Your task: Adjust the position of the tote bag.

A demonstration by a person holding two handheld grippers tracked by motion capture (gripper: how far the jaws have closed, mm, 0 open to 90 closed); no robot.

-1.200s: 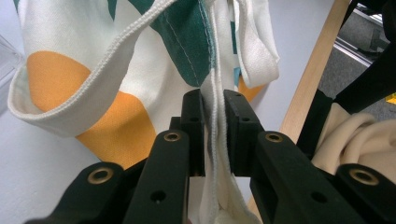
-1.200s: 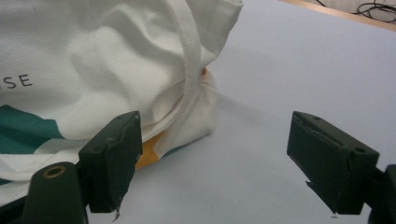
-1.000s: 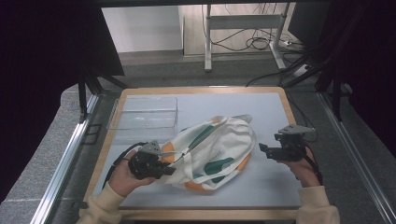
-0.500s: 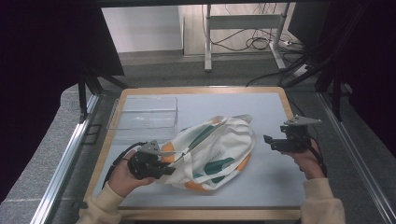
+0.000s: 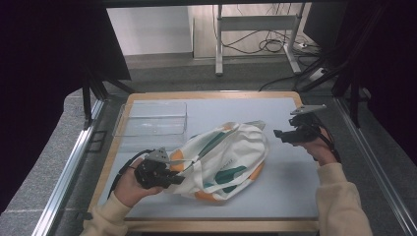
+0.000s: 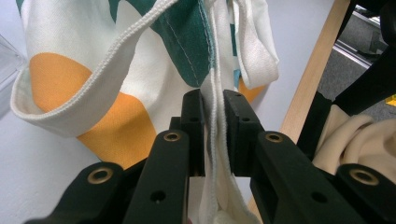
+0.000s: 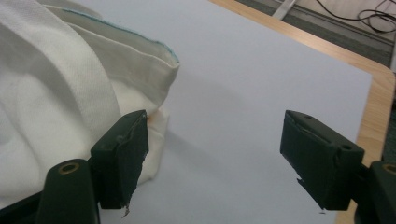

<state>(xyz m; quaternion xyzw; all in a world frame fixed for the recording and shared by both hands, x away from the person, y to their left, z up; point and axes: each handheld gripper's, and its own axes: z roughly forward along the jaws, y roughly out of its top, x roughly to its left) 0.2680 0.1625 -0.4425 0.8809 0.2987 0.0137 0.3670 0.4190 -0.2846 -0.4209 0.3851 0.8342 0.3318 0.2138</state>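
A white cloth bag [image 5: 223, 160] with green and orange patches lies crumpled in the middle of the grey mat. My left gripper [image 5: 173, 178] sits at the bag's left edge, shut on a fold of the bag's hem [image 6: 214, 116], which runs between the jaws. My right gripper [image 5: 279, 133] is held just above the mat, to the right of the bag, open wide with nothing between its jaws. In the right gripper view the bag's white edge [image 7: 140, 70] lies to the left of the gripper [image 7: 212, 140].
A clear plastic tray [image 5: 152, 119] stands at the mat's back left. The wooden table rim [image 5: 206, 94] frames the mat [image 5: 290, 182]. Black frame posts rise at both sides, and cables lie on the floor beyond.
My right gripper has lifted and moved back and right, away from the bag. The left gripper and the bag have barely moved.
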